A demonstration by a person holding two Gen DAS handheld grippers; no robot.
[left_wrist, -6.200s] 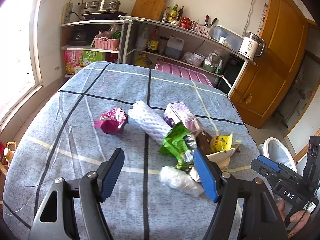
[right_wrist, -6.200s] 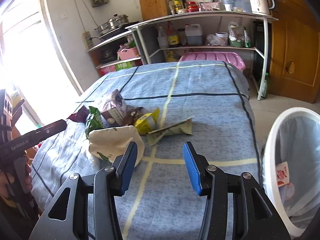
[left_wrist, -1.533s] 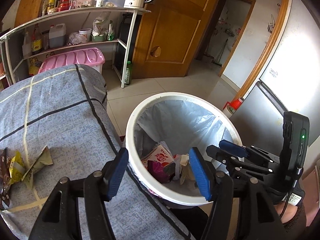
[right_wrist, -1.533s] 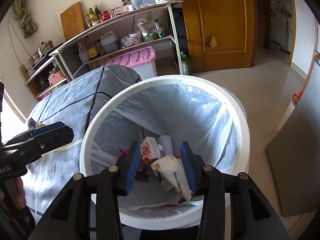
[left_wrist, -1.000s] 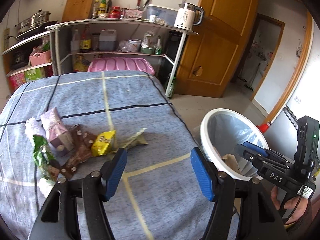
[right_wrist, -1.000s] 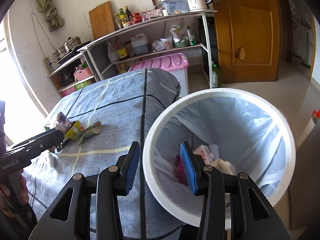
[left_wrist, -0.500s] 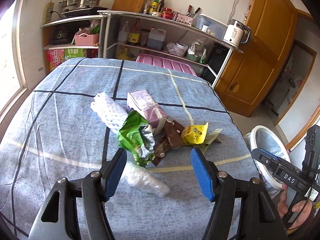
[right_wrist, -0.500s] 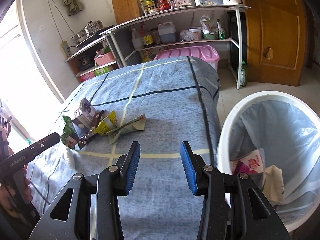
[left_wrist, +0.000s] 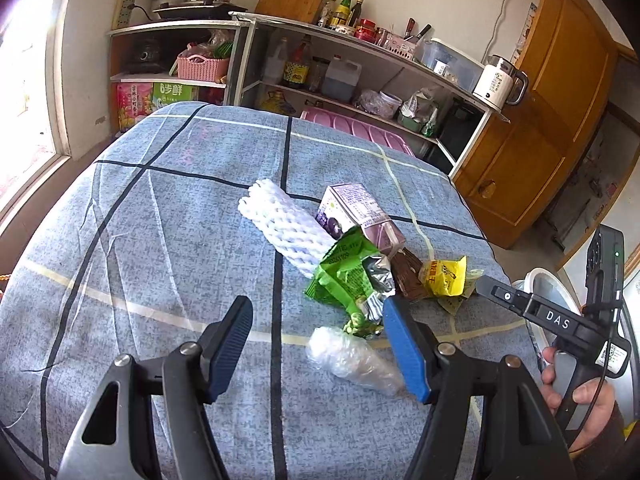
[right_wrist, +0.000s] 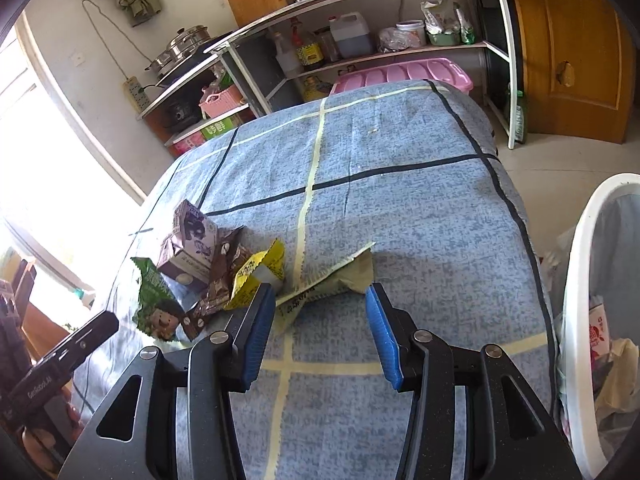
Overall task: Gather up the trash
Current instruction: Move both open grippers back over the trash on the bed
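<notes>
Both claws are over the blue-checked bench point(left_wrist: 160, 240) with trash left to gather, so the step in hand looks like choosing and closing on the next 2 pieces. To do it well, each claw should probably take the loose piece nearest its own jaws rather than dig into the heap: for the left claw point(left_wrist: 320, 344) that is the clear plastic wrap point(left_wrist: 352, 360) at lower centre of its view, and for the right claw point(right_wrist: 320, 328) the flat olive wrapper point(right_wrist: 332, 280) at centre of its view. A flat wrapper on cloth is easy to miss, so the jaws should come down to straddle it and pinch a raised edge without catching the cloth. The left claw stands spread and holds nothing; the clear plastic wrap lies between its jaws in the picture, beside the right-hand one, and I cannot tell whether it touches. The right claw's jaws are opening, empty, with the olive wrapper just beyond and between the tips and not pressed. The rest of the heap sits mid-frame in the left view: white foam net point(left_wrist: 284, 228), purple carton point(left_wrist: 360, 216), green packet point(left_wrist: 344, 276), brown wrapper point(left_wrist: 406, 276) and yellow wrapper point(left_wrist: 444, 276). The white bin point(right_wrist: 576, 264) stands at the right edge of the right view, already holding some trash.
</notes>
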